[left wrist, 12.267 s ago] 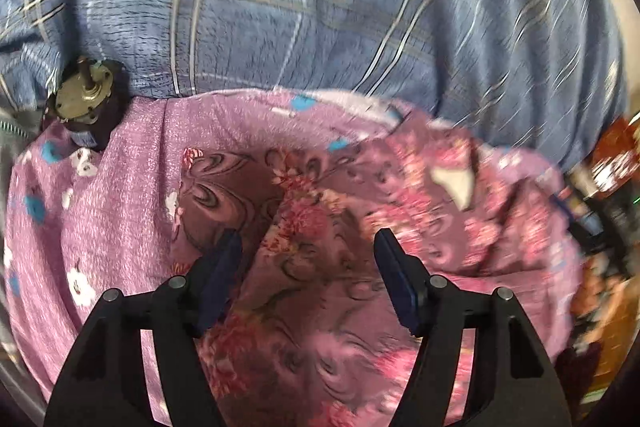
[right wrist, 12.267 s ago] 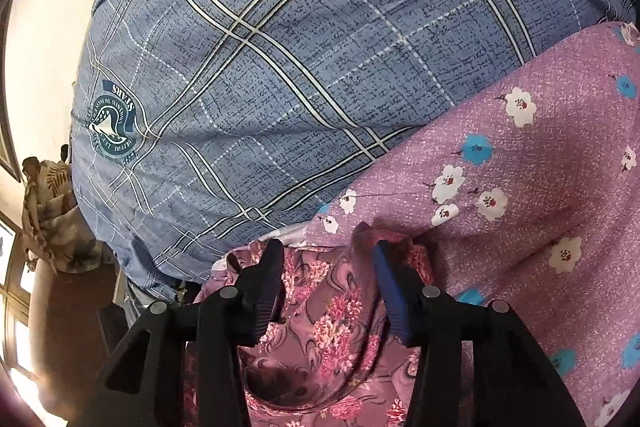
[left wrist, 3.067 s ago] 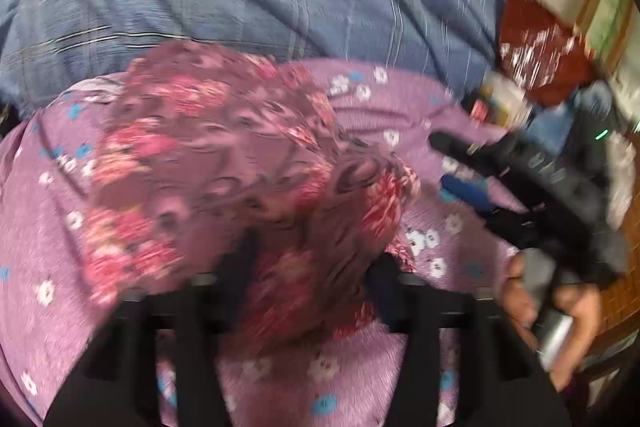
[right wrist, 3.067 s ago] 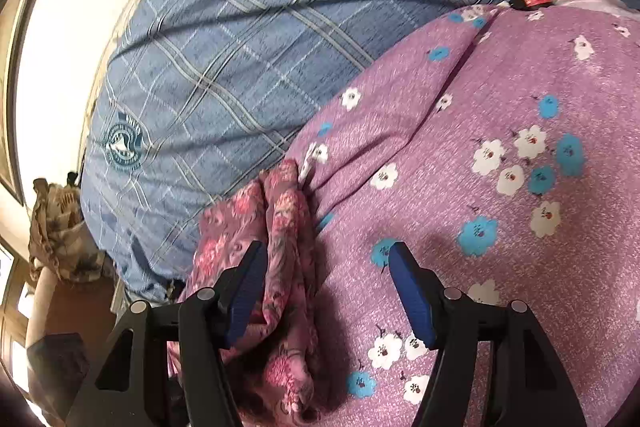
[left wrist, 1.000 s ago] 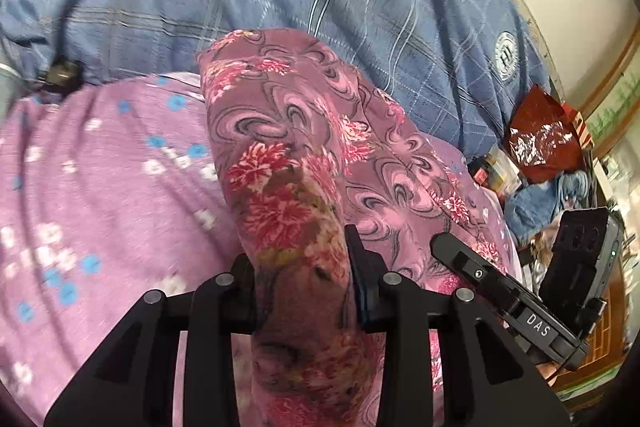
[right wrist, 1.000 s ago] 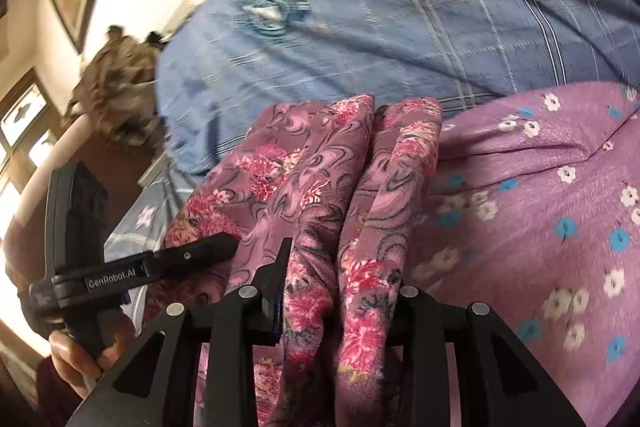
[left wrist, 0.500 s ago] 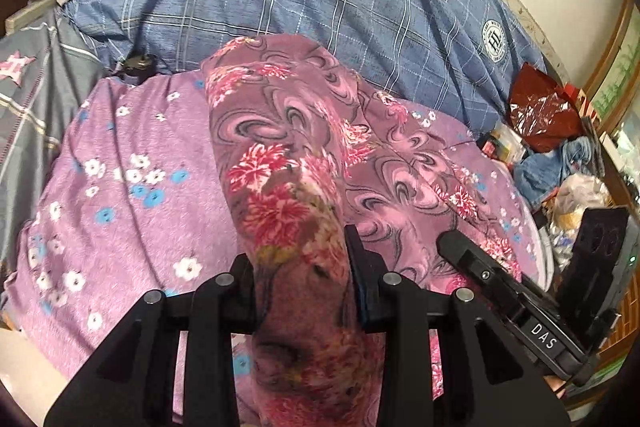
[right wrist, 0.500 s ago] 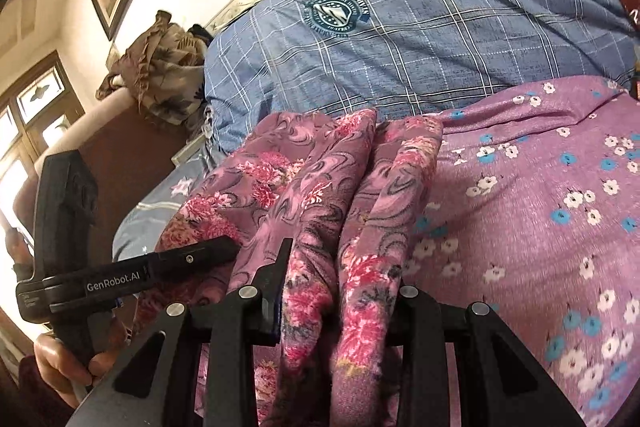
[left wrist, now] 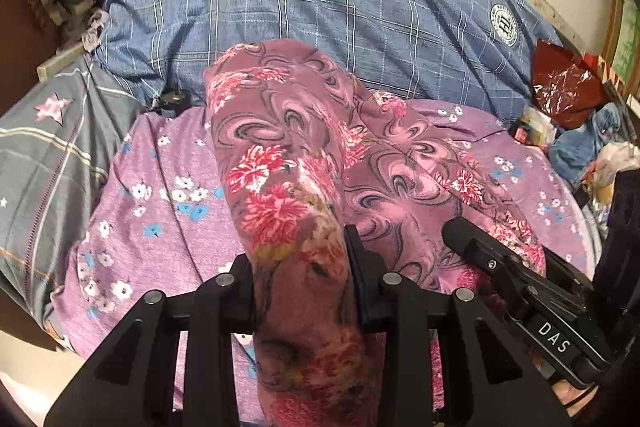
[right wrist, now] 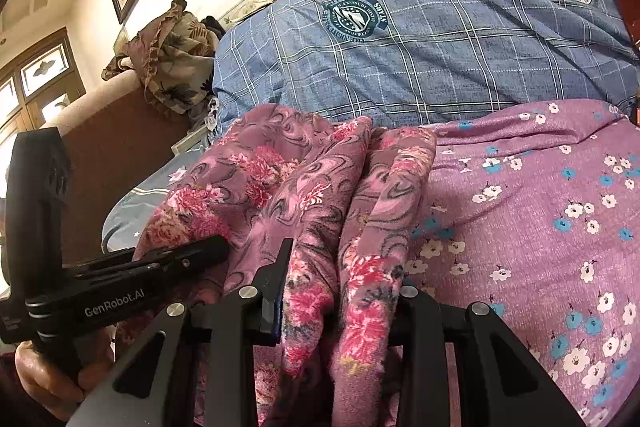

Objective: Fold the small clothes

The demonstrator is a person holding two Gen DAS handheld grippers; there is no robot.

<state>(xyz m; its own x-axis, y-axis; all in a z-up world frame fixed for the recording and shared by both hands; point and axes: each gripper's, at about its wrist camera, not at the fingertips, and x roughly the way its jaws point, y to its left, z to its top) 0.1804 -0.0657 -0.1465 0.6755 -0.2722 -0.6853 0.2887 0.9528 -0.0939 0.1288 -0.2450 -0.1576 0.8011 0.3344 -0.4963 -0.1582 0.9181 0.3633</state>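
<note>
A mauve floral garment (left wrist: 288, 155) with pink flowers and swirls hangs stretched between both grippers, above a purple flowered sheet (left wrist: 160, 227). My left gripper (left wrist: 300, 267) is shut on one bunched edge of the garment. My right gripper (right wrist: 340, 283) is shut on another bunched edge of the garment (right wrist: 304, 183). The right gripper also shows in the left wrist view (left wrist: 516, 279), and the left gripper in the right wrist view (right wrist: 160, 263), both close beside each other. The garment's lower part droops toward the sheet.
A blue plaid pillow (left wrist: 320, 7) lies behind the sheet. A grey star-print cloth (left wrist: 44, 147) is at the left. A red bag (left wrist: 568, 87) and clutter sit at the right. A brown headboard (right wrist: 112, 155) with a patterned cloth (right wrist: 172, 55) stands at the left.
Both grippers have lifted the garment higher and pulled back from the bed, so more of the sheet and pillow shows. Both stay shut on the cloth.
</note>
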